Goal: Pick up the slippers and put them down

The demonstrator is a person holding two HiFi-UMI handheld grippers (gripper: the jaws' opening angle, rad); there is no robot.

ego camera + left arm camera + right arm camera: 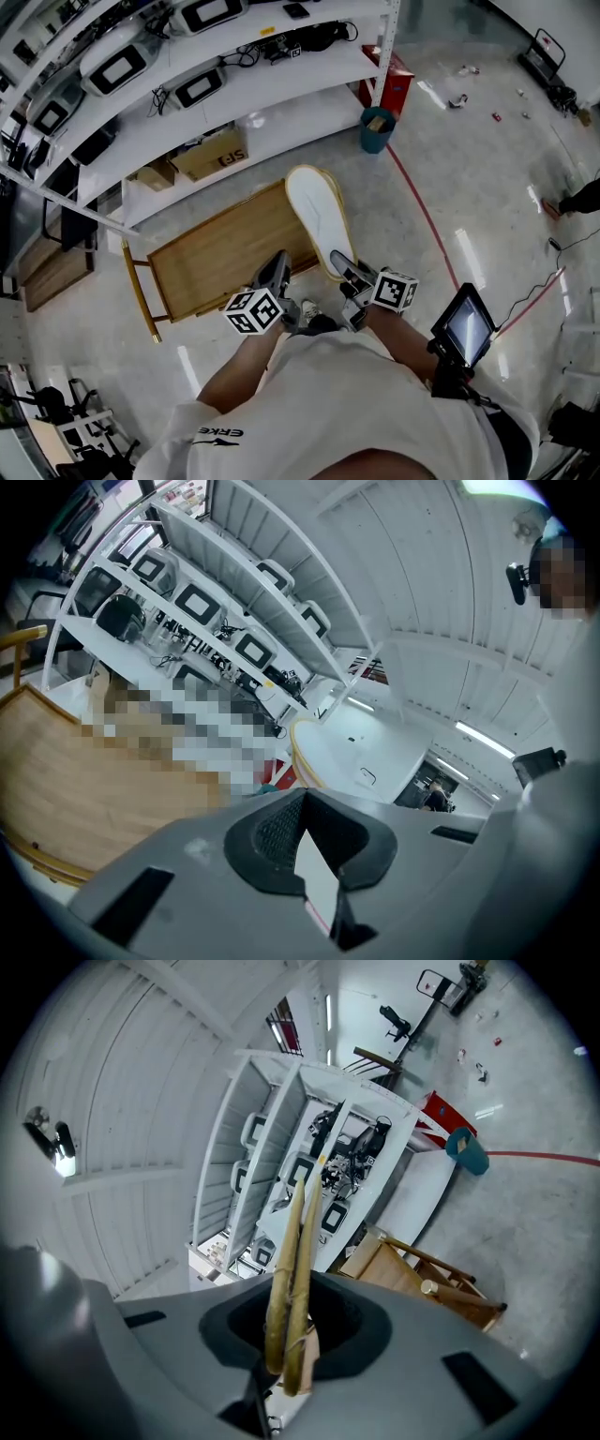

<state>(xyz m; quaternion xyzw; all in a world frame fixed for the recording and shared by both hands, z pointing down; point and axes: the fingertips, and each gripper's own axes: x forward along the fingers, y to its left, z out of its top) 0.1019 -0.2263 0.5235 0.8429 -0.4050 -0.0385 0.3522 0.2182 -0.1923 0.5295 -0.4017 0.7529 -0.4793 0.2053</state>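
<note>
A pair of white slippers [317, 217] with yellow rims stands pressed together, sole out, above the right end of a wooden cart [216, 258]. My right gripper [343, 267] is shut on their near end. In the right gripper view the slippers [292, 1269] rise edge-on from between the jaws as two tan strips. My left gripper [278, 265] hangs just left of the slippers, over the cart's near edge, its jaws together with nothing in them. The left gripper view shows the slippers [352, 752] ahead and to the right, apart from the jaws.
White shelves [234, 84] with monitors and cables stand behind the cart. On the floor under them lies a cardboard box [211, 155]. A teal bin [377, 129] and a red box [398, 84] stand at the shelf's right end. A small screen [464, 328] sits by my right side.
</note>
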